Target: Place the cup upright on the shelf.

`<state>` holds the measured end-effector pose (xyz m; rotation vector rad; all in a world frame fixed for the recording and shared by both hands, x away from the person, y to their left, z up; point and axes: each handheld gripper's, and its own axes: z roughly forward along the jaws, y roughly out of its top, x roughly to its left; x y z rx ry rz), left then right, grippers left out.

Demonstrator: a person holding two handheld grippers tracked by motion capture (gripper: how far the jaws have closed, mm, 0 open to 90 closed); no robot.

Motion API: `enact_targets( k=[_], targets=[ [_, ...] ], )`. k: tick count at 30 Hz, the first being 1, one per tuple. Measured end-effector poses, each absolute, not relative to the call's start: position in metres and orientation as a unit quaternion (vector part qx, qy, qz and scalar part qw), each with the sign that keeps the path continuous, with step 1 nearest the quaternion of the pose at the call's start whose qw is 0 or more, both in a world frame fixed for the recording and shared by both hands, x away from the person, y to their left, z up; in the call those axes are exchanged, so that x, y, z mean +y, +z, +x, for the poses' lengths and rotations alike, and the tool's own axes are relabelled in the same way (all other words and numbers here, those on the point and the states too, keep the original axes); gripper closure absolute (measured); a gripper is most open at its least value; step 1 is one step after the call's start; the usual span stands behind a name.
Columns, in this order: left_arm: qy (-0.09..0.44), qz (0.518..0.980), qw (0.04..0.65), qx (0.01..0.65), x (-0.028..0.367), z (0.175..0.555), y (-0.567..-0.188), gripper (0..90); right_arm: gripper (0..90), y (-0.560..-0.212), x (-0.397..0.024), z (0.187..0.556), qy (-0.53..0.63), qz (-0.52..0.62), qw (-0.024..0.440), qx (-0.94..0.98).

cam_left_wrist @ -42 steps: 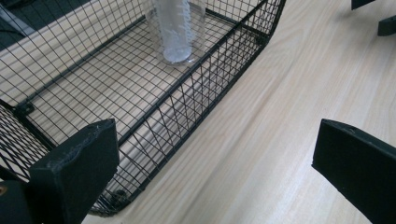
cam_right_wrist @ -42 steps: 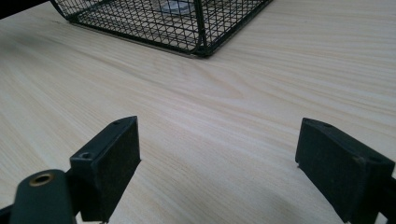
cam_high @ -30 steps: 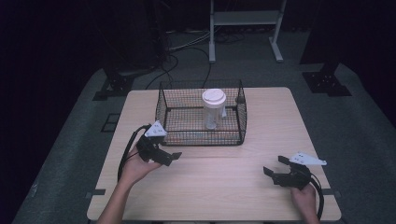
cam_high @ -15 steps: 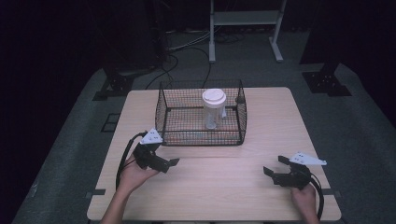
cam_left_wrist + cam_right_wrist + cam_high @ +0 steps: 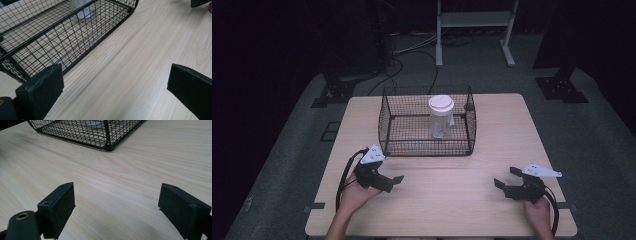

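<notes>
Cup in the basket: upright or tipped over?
Upright. The cup stands on its base inside the wire basket, white lid on top; both grippers are away from it.

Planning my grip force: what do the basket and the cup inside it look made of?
Basket: thin black wire mesh, likely coated metal, rigid square grid. Cup: translucent, probably plastic, with an opaque white lid, also plastic-looking; could be light and easily squeezed.
</notes>
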<state>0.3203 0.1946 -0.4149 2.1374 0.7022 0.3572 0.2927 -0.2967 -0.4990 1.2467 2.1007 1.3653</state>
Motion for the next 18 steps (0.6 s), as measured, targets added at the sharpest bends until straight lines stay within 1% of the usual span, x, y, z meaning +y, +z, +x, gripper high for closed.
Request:
enact_targets(
  k=[8, 18],
  targets=[
    [0.150, 0.850, 0.419, 0.281, 0.200, 0.309, -0.421, 0.0, 12.9, -0.499, -0.297, 0.293, 0.480, 0.439, 0.171, 0.740],
    [0.161, 0.836, 0.436, 0.291, 0.209, 0.298, -0.430, 0.0, 12.9, -0.499, -0.296, 0.293, 0.479, 0.438, 0.172, 0.741]
  ],
)
